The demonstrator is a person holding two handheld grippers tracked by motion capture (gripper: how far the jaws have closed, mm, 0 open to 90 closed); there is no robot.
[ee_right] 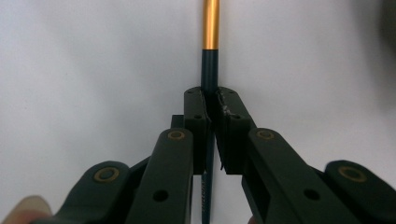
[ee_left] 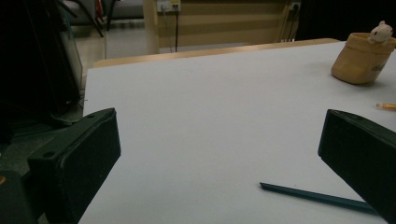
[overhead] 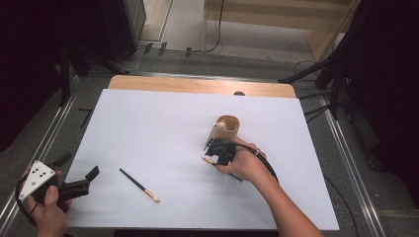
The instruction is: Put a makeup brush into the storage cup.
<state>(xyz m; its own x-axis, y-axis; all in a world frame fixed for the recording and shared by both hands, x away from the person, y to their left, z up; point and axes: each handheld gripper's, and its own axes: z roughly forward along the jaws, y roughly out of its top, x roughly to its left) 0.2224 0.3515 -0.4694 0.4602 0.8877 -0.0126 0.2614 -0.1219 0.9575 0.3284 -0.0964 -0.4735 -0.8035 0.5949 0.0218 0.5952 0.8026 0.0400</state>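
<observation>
My right gripper (overhead: 213, 152) rests low on the white sheet, just in front of a tan cup (overhead: 228, 126). In the right gripper view its jaws (ee_right: 211, 95) are shut on the dark handle of a thin brush (ee_right: 210, 28), whose gold ferrule points away from me. A second brush (overhead: 140, 186) lies loose on the sheet at the front, dark handle to the left and pale tip to the right. My left gripper (overhead: 91, 178) hovers at the sheet's front left corner, open with nothing between its jaws (ee_left: 219, 154). The loose brush's handle (ee_left: 317, 198) lies just past its right jaw.
A small white toy figure (ee_left: 382, 31) perches on the rim of the cup (ee_left: 360, 58). The white sheet (overhead: 158, 128) covers most of the wooden table (overhead: 197, 85). Metal rails, cables and dark stands line the floor on both sides.
</observation>
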